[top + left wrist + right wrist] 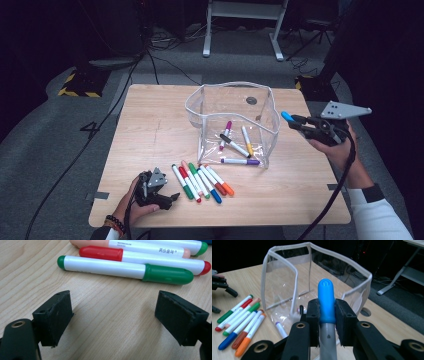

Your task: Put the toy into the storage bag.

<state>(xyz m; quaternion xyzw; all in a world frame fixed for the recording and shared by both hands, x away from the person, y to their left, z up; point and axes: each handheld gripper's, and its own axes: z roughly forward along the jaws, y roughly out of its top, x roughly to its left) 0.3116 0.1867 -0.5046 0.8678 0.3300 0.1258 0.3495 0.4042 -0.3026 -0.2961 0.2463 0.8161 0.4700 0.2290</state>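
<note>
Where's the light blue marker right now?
The light blue marker is clamped in the right gripper, at the right of the high view, just outside the clear plastic pouch, above the table.

Your right gripper (327, 315) hides the lower body of the blue marker (326, 300), and the bottom edge cuts the rest. In the left gripper view, the top edge cuts the peach marker (100, 242), and the print on the markers is too small to read. In the high view, the clear pouch (232, 122) blurs the markers (235, 142) inside it.
</note>
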